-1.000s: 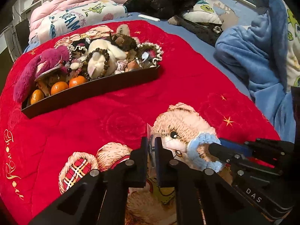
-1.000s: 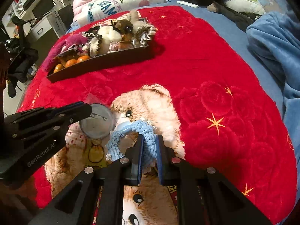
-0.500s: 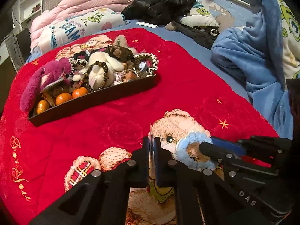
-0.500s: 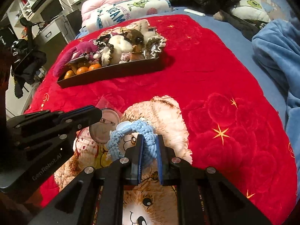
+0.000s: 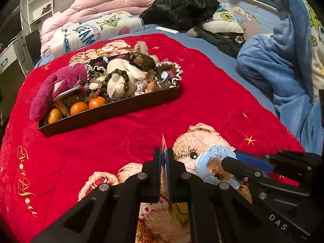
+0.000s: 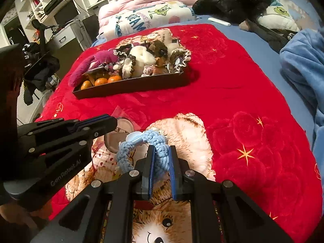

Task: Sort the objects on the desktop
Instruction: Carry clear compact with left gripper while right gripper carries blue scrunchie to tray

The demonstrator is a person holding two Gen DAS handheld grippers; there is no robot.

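Two grippers carry small items over a red blanket toward a crowded tray.

At the bottom centre of the left wrist view, the left gripper [image 5: 163, 174] is pinched nearly flat on a thin badge in a clear sleeve [image 5: 164, 162], held edge-on. At lower centre of the right wrist view, the right gripper [image 6: 161, 169] squeezes one loop of a blue knitted ring [image 6: 141, 143]. The dark tray [image 5: 113, 109], upper left in both views, is already heaped with plush toys, beads and oranges [image 5: 79, 107]. The badge could likely slip from so slim a hold, the dangling ring could snag, and anything dropped on that pile might roll off onto the red blanket [image 5: 202, 93].
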